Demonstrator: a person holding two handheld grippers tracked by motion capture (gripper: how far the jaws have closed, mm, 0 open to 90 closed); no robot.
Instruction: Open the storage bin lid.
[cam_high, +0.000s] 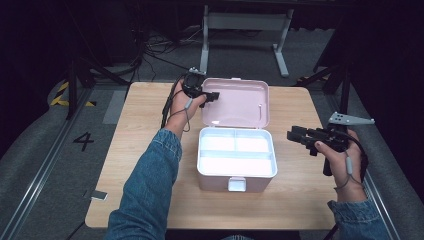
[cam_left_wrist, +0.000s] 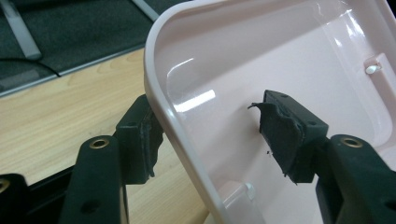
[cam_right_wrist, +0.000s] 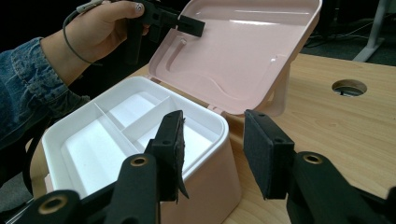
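- High view: the pink box (cam_high: 235, 172) sits mid-table, its lid (cam_high: 236, 102) thrown back toward 12 o'clock; the white tray (cam_high: 236, 152) inside is empty.
- The left gripper (cam_high: 212, 96) straddles the lid's rim at 9 o'clock, jaws half open, pads off the plastic. With nothing gripping it, the lid may drop or swing on its hinge.
- If that hand drifts, a pad (cam_left_wrist: 286, 133) could snag the rim and drag the box.
- The right gripper (cam_high: 296, 135) hovers at 3 o'clock, wide open, holding nothing; a careless move could knock the box's corner.
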